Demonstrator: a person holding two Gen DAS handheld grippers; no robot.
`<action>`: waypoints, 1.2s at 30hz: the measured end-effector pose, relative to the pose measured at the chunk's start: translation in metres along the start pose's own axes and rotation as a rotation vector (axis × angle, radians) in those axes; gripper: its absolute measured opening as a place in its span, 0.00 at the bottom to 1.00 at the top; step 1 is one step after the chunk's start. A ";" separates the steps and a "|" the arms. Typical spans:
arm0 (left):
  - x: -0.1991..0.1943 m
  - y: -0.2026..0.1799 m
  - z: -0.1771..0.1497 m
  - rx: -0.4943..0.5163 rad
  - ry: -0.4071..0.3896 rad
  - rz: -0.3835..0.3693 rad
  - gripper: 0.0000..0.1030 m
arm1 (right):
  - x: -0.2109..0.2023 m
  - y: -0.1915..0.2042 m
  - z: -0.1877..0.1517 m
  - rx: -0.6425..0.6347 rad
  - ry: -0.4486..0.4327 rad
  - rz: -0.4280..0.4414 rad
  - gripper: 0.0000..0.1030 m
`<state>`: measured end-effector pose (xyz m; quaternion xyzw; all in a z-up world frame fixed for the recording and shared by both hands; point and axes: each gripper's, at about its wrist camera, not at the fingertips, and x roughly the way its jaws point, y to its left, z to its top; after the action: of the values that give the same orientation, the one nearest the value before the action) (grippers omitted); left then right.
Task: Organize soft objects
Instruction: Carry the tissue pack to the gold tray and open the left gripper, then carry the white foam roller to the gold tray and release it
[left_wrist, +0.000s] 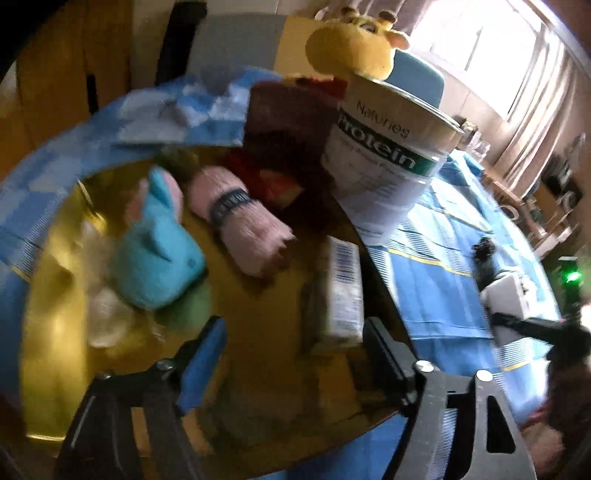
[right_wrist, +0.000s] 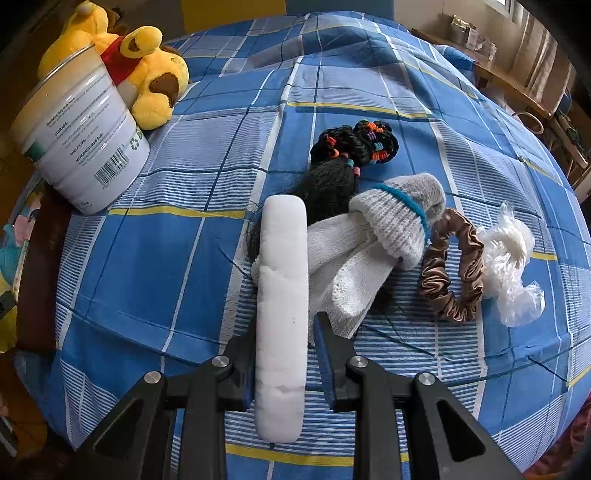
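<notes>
Our left tongs (left_wrist: 291, 354) stand released over a yellow bin (left_wrist: 51, 295), nothing between the 2 fingers, which we read as a drop-off point: soft things go in there. Inside we count 1 turquoise sock bundle (left_wrist: 159, 254), 1 pink rolled cloth (left_wrist: 240, 214) with a dark band around it, and 1 small carton (left_wrist: 341, 284) leaning at the bin's edge; a pale shape and a green one lie under the turquoise bundle, too blurred to name. A blue checked cloth (left_wrist: 177, 110) drapes over the far rim. Our right tongs (right_wrist: 282, 362) are clenched on a white foam bar (right_wrist: 282, 295), held lengthwise and lifted clear above the bed (right_wrist: 147, 277), probably the next thing for the bin. Still lying on the bed are 1 pair of white socks (right_wrist: 369, 251) with a grey cuff, 1 black hairpiece (right_wrist: 332, 184) with coloured beads, 1 brown scrunchie (right_wrist: 454, 273) and 1 crumpled clear plastic bag (right_wrist: 509, 266), the scrunchie touching both socks and bag. Near the bed's far corner stand 1 protein tin (right_wrist: 81, 147) and, just behind it, 1 yellow plush toy (right_wrist: 155, 81) leaning on the tin, likely parked aside.
</notes>
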<state>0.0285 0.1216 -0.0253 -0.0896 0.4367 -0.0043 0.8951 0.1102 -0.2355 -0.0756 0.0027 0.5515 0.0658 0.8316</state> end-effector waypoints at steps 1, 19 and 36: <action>-0.003 0.000 -0.001 0.009 -0.019 0.020 0.84 | 0.000 0.000 0.000 -0.001 0.000 0.002 0.25; -0.037 0.027 0.000 -0.011 -0.118 0.146 1.00 | 0.000 0.004 -0.002 -0.018 -0.015 -0.022 0.26; -0.038 0.044 -0.004 -0.019 -0.130 0.127 1.00 | -0.051 0.021 0.010 -0.001 0.005 0.070 0.16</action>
<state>-0.0012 0.1672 -0.0050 -0.0704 0.3827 0.0626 0.9190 0.0977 -0.2200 -0.0230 0.0212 0.5532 0.0951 0.8274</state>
